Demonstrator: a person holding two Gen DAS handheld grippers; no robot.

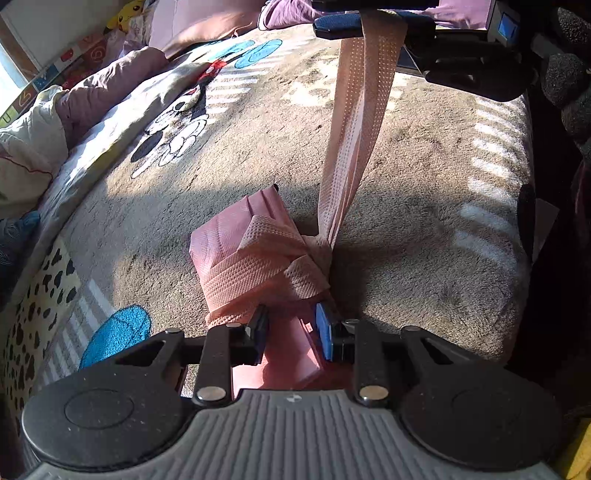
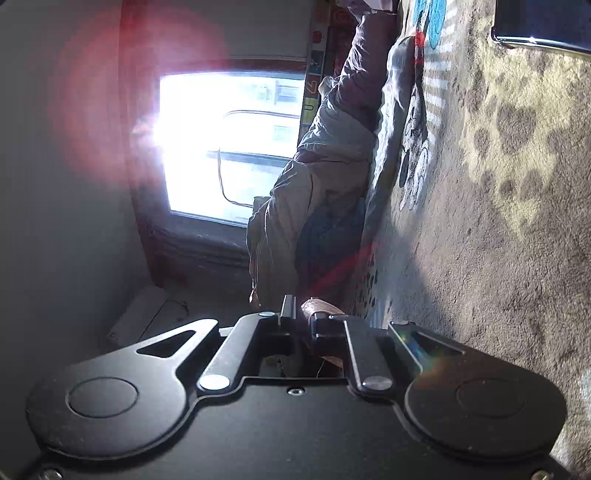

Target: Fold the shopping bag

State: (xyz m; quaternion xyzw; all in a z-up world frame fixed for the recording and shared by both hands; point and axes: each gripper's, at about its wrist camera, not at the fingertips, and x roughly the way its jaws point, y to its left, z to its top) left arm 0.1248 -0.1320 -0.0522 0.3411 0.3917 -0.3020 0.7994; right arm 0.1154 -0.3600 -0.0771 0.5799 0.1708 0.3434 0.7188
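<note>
Left wrist view, near to far: at the lower centre the left gripper [image 1: 291, 332] points down at a folded pink shopping bag [image 1: 236, 254] lying on the bed's plush beige blanket [image 1: 424, 229]; its blue-padded fingers [image 1: 324, 336] stand narrowly apart and pinch the near end of the bundle, the pads against the pink material on both sides. A lighter, dotted pink strap [image 1: 354, 140] is wound about the bundle at mid-frame and rises taut from it toward the top of the frame, where the right gripper [image 1: 373, 26] clamps its upper end between blue pads. A gloved hand [image 1: 569, 77] shows at the upper right edge. Farther back, at the upper left, the blanket bears a cartoon mouse print [image 1: 177, 125], with crumpled bedding [image 1: 33, 147] along the left edge and a yellow plush toy [image 1: 127, 16] in the far corner. Right wrist view, rolled so that the blanket [image 2: 498, 221] fills the right side: the right gripper [image 2: 304, 325], at the lower centre, has its fingers nearly pressed together on a small fold of the pink strap [image 2: 320, 307]. Beyond it lie heaped bedding [image 2: 325, 177] at mid-frame and a bright window [image 2: 229, 147] at the left.
</note>
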